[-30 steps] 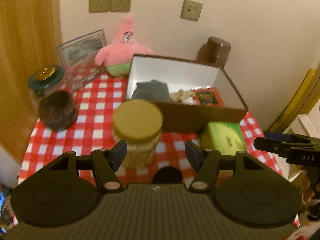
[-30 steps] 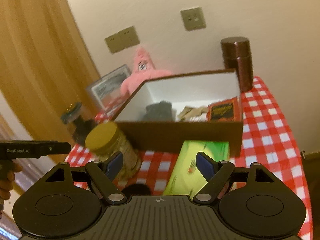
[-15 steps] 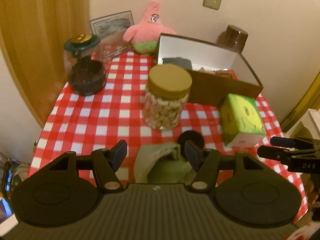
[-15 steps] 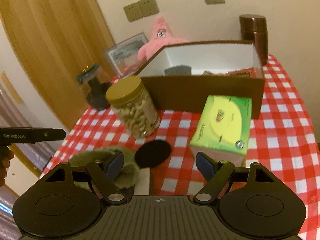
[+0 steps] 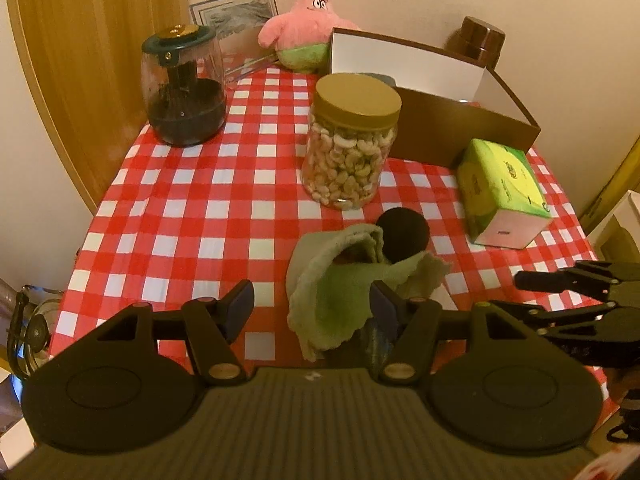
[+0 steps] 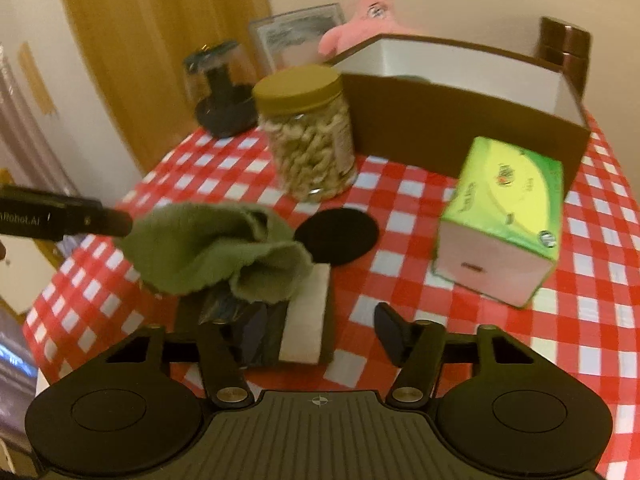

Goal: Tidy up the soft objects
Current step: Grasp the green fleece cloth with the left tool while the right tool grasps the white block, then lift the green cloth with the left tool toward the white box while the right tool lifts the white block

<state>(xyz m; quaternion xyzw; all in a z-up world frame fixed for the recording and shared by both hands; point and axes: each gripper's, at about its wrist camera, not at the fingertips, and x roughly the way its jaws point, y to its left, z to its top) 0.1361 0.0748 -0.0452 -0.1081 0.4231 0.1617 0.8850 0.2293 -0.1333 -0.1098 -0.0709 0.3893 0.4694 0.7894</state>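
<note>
Both wide open, holding nothing: left gripper (image 5: 312,306) and right gripper (image 6: 320,330) flank green cloth (image 5: 336,284), probably lining up a grab bound for the box (image 5: 460,136) beyond.

Left gripper (image 5: 312,306): matte black body with two round side housings, each with a shallow disc recess; ribbed grey centre plate; brass-coloured pivot screws at the finger bases; dark blue pads on the fingers (image 5: 240,307). Right gripper (image 6: 322,330): same black build, same ribbed plate with a small crosshair mark; white lettering on the side of each tool.
</note>
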